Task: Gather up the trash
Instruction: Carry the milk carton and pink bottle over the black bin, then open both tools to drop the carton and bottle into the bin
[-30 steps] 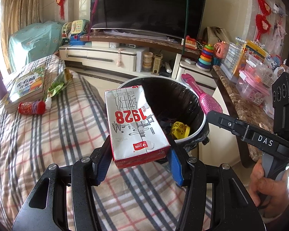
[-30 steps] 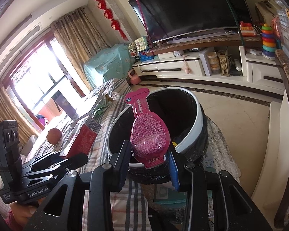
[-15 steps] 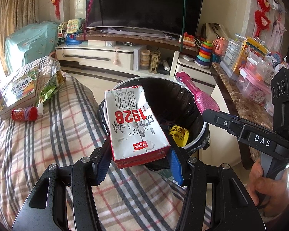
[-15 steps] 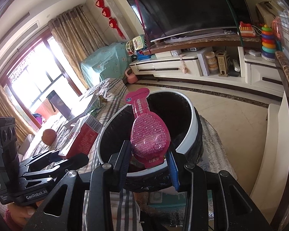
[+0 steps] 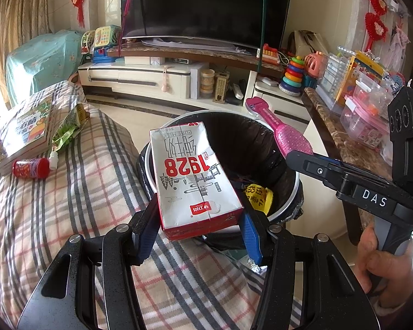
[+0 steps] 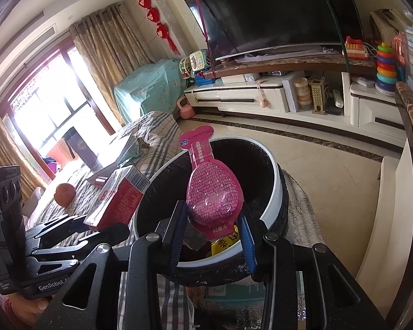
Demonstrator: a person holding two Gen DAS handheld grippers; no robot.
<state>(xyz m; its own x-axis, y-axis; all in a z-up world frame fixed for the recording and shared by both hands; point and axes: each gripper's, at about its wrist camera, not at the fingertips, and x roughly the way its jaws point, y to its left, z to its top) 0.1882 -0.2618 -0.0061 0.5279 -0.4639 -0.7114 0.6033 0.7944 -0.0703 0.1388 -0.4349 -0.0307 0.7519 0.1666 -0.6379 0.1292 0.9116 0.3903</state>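
My left gripper (image 5: pixel 198 233) is shut on a white and red milk carton (image 5: pixel 191 178) marked 1928, held over the near rim of a round trash bin (image 5: pixel 289 206) lined with a black bag. A yellow wrapper (image 5: pixel 257 196) lies inside the bin. In the right wrist view my right gripper (image 6: pixel 213 232) is shut on a pink spoon-shaped pouch (image 6: pixel 212 189), held above the bin (image 6: pixel 275 192). The same pouch (image 5: pixel 286 134) shows at the bin's far rim in the left wrist view. The carton (image 6: pixel 118 200) appears to the left of the bin in the right wrist view.
A plaid-covered bed (image 5: pixel 55 206) lies left of the bin, with a book (image 5: pixel 27 126), a green wrapper (image 5: pixel 66 129) and a small red bottle (image 5: pixel 30 167) on it. A marble counter (image 5: pixel 344 143) with plastic boxes runs along the right. A TV stand (image 5: pixel 151 79) lies beyond.
In the left wrist view the bin and bed have slid down and left, so the carton now sits further over the bin. Both grips are unchanged.
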